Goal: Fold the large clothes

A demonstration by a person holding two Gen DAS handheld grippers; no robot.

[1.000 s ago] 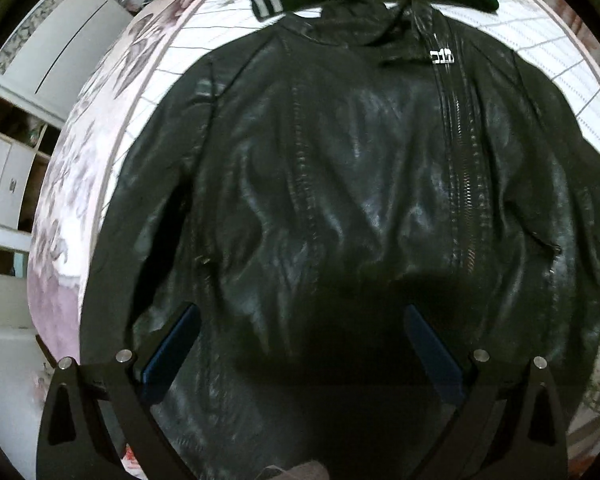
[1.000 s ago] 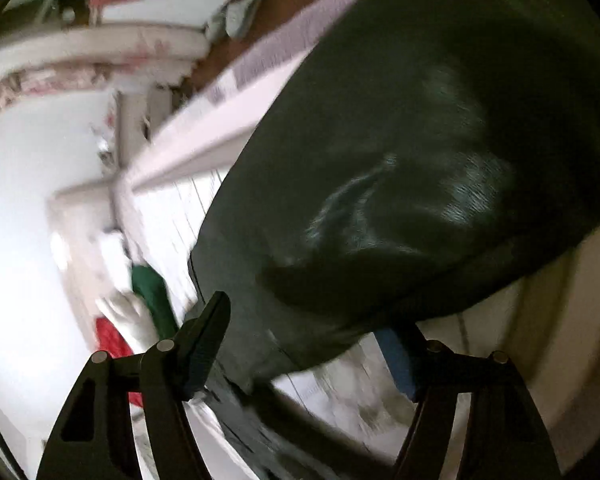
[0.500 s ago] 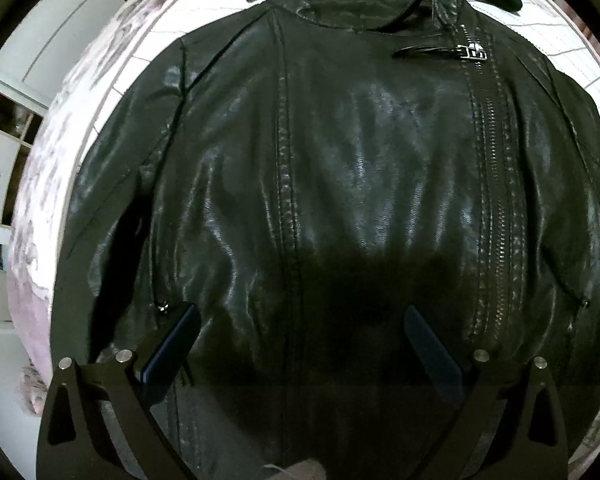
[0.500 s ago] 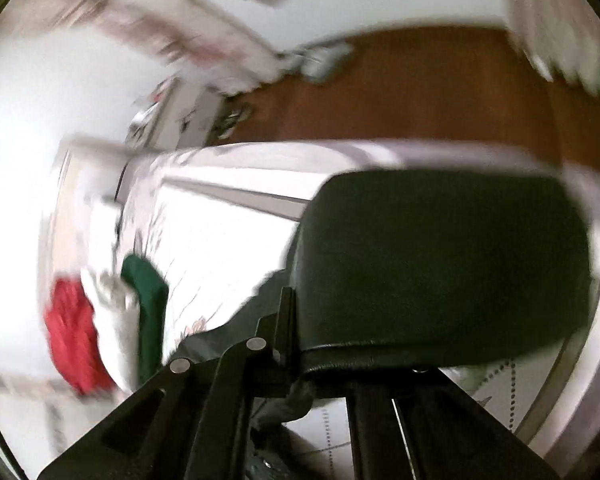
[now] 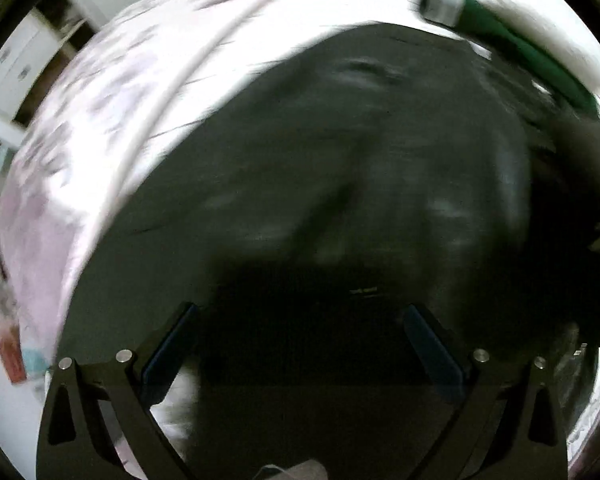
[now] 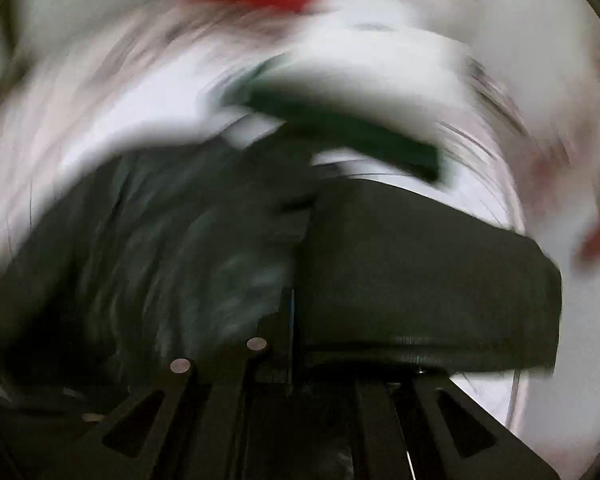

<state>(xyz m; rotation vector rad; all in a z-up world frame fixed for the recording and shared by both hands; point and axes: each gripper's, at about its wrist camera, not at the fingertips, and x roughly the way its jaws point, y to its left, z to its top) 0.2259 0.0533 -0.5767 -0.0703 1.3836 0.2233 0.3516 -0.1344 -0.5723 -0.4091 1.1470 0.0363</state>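
Right wrist view: right gripper (image 6: 300,360), open a second ago, had pinched the black jacket (image 5: 320,168) sleeve, swinging it inward; left gripper (image 5: 300,340) stayed spread above jacket on bed (image 5: 112,112). Fold begun.

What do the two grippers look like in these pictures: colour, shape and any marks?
The left gripper has two flat black finger frames with triangular cut-outs, silver round bolt heads and dark blue pads on the inner faces. The right gripper has the same black frames, cut-outs and silver bolts; only a thin blue edge of a pad shows. No cables, markings or sleeves can be seen.
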